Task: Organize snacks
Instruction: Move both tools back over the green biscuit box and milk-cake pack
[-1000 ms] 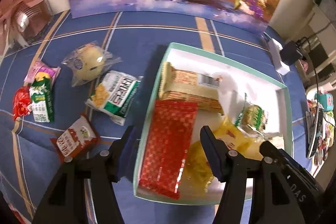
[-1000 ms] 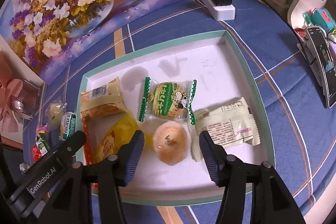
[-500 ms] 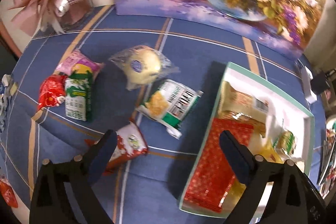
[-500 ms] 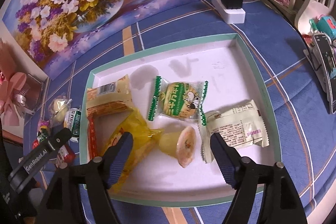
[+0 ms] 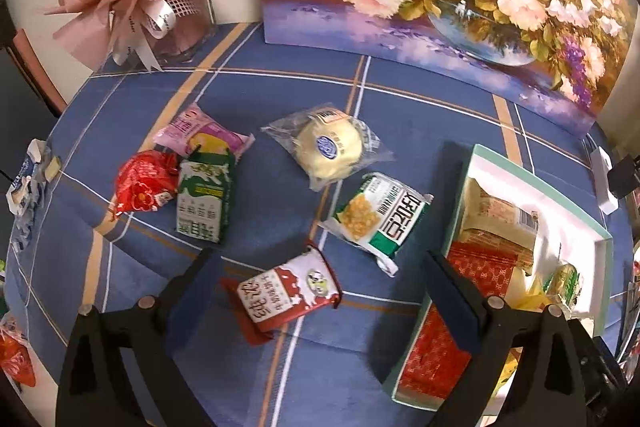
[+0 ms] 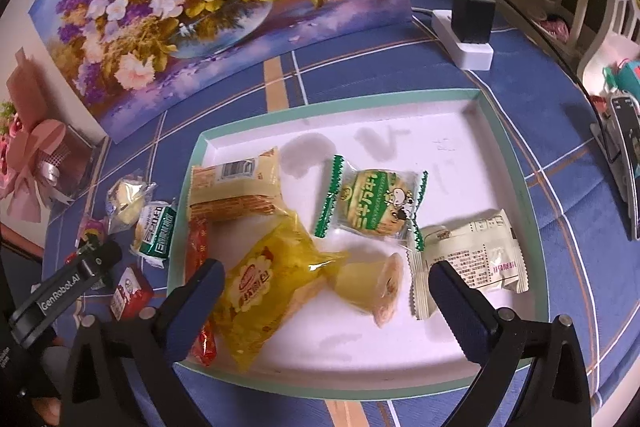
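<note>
Left claw [image 5: 320, 281] released, above red-white snack packet [image 5: 289, 291] on table [image 5: 416, 123]. Right claw [image 6: 326, 285] released over jelly cup [image 6: 370, 285] in tray [image 6: 516, 163].

1. Warm, fairly dim indoor light; colours tinted yellow.
2. Tray [image 6: 516, 167] floor brightest, nearly washed out; soft grey shadows on it.
3. Dark shadow on cloth [image 5: 280, 99] just left of tray.
4. Strong fisheye bending; black vignette at corners.
5. Slight blur at the edges.
</note>
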The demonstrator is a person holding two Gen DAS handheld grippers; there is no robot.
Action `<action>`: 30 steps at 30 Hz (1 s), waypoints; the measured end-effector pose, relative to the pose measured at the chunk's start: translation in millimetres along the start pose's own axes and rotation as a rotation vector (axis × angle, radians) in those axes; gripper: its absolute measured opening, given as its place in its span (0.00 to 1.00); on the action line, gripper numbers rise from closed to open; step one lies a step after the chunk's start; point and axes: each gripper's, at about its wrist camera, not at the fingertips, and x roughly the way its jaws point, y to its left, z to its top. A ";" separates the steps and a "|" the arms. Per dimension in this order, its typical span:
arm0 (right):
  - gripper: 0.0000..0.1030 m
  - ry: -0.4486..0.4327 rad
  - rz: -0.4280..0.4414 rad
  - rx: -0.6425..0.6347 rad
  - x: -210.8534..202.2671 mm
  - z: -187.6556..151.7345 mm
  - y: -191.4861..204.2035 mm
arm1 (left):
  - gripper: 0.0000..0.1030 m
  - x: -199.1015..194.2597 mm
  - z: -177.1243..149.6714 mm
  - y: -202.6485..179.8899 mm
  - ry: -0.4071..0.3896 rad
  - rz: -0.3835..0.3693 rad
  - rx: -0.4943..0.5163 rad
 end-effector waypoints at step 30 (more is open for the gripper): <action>1.00 -0.080 0.105 -0.179 -18.4 -20.5 106.8 | 0.96 -7.6 9.6 172.4 0.066 0.111 -0.187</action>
